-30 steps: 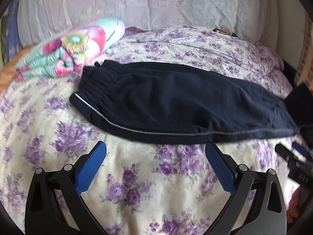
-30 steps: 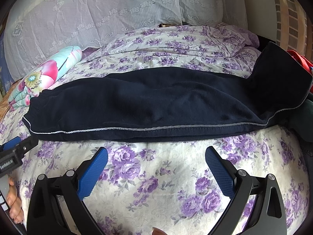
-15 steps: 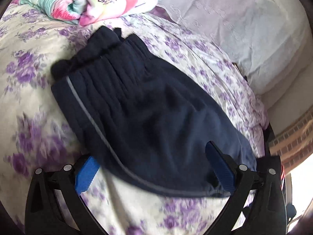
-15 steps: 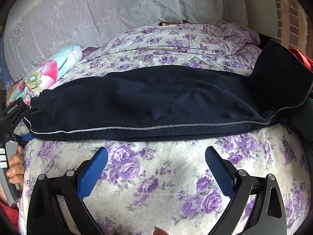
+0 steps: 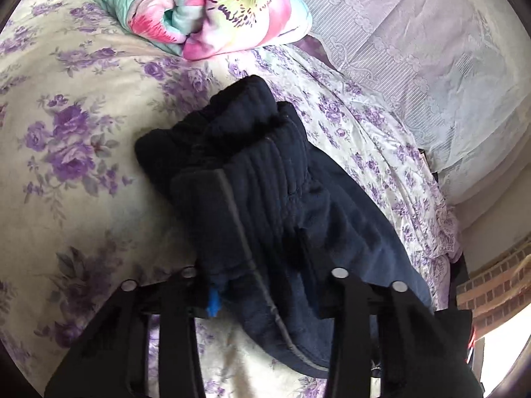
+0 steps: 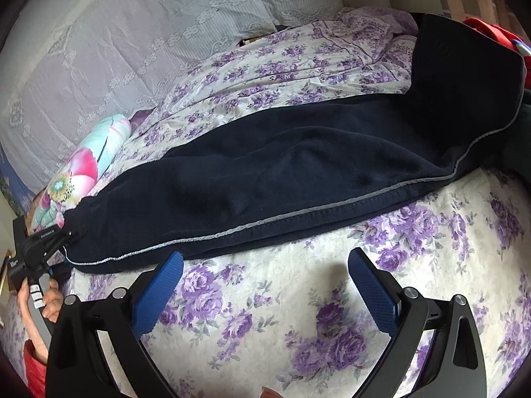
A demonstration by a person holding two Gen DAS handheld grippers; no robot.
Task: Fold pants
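Dark navy pants point(image 6: 282, 179) with a grey side stripe lie lengthwise across the floral bedsheet, waistband at the left, leg ends draped up at the right. In the left wrist view the ribbed waistband point(image 5: 252, 179) fills the middle. My left gripper point(image 5: 262, 295) has its jaws closed in on the waistband corner; the cloth covers the pads. It also shows in the right wrist view point(image 6: 63, 242) at the waistband. My right gripper point(image 6: 265, 285) is open and empty, just in front of the pants' near edge.
A rolled floral quilt point(image 5: 199, 10) lies beyond the waistband. White lace pillows point(image 6: 149, 43) line the back of the bed. A brick wall point(image 5: 491, 275) and red cloth point(image 6: 491, 30) are at the right edge. The purple floral sheet point(image 6: 298, 325) lies in front.
My left gripper moved in onto the waistband corner and closed on it. My right gripper tilted and crept slightly closer to the pants' near edge, still open.
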